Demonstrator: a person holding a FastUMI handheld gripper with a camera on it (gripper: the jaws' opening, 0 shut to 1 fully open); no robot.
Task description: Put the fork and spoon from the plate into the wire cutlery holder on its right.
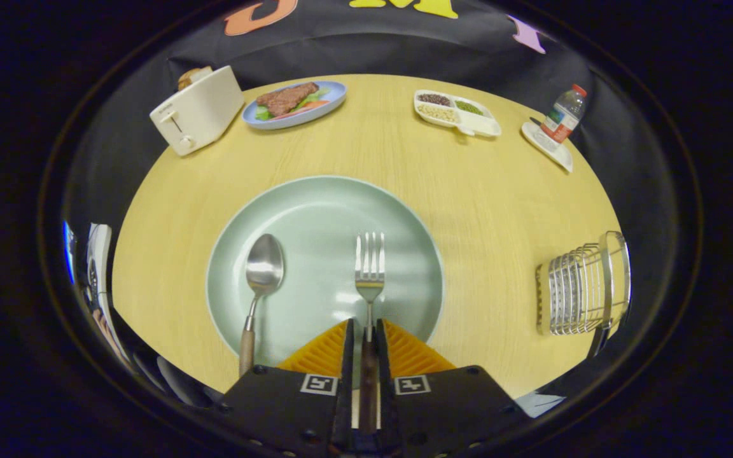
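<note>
my gripper (pixel 366 346) has its fingers closed on the fork (pixel 369 267) by its wooden handle, tines pointing far across the green plate (pixel 290 203). the spoon (pixel 262 273) lies left; the wire cutlery holder (pixel 586 289) stands right.

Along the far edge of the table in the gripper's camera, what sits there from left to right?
White toaster → blue oval plate of meat and vegetables → white divided tray of beans and grains → clear plastic bottle with red cap.
</note>
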